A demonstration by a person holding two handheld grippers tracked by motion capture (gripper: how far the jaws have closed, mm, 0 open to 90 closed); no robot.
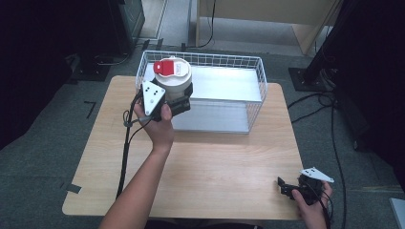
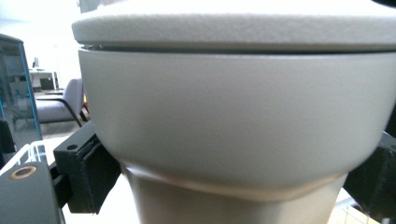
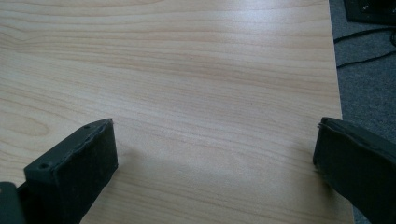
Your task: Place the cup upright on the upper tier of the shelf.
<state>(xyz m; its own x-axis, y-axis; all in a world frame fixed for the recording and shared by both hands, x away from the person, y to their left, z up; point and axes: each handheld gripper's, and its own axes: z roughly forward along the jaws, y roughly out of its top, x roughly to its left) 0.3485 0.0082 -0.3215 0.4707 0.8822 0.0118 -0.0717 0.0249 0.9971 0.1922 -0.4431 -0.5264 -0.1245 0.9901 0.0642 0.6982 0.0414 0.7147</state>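
A beige jar (image 1: 174,85) with a cream lid and a red flap on top is held upright at the near left corner of a white wire basket (image 1: 248,64). My left gripper (image 1: 177,98) is shut on the jar, its jaws pressing the body just below the lid. In the left gripper view the jar (image 2: 233,121) sits between the black pads (image 2: 86,172), very close to the camera. My right gripper (image 1: 287,187) rests at the table's near right corner, open. Its pads (image 3: 77,172) stand wide apart over bare wood (image 3: 187,70).
The wire basket has a shiny metal floor and stands at the back of the light wooden table (image 1: 215,167). Grey carpet, cables (image 1: 310,105) and dark stands surround the table. The table's right edge (image 3: 337,84) lies close beside my right gripper.
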